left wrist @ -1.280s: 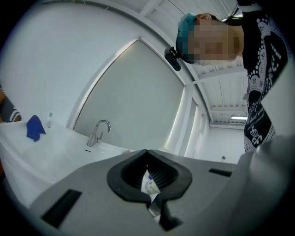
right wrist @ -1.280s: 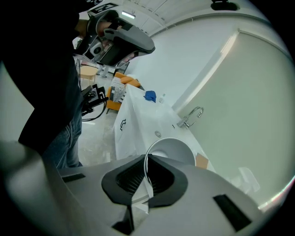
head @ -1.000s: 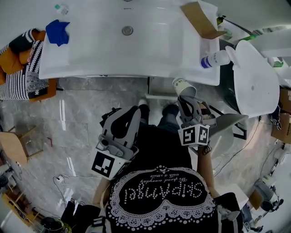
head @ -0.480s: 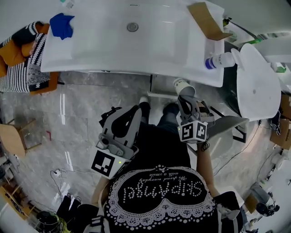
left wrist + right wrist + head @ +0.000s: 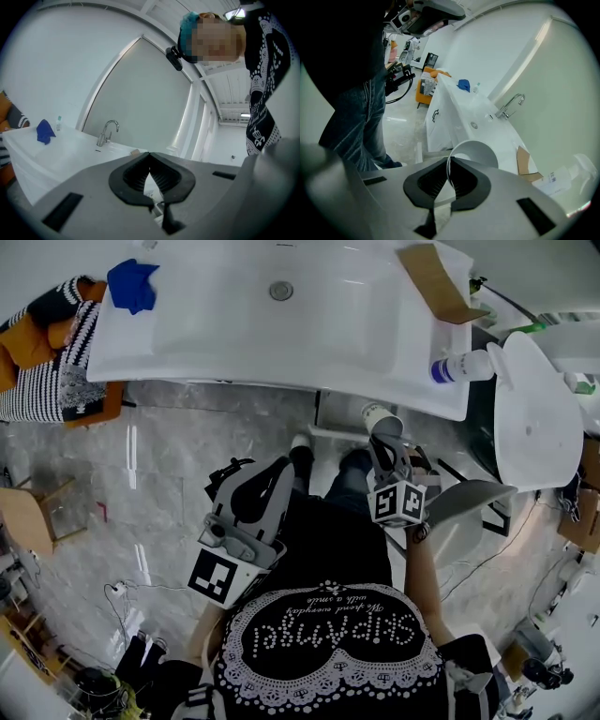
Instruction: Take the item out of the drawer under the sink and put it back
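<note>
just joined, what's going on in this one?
A person stands at a white sink with a handheld gripper in each hand. The right gripper pinches a paper cup by its rim, with the cup tilted just below the sink's front edge, toward its right end. The left gripper is shut and empty, held near the person's body. These views don't show whether the cup is coming out of the drawer or going back.
</note>
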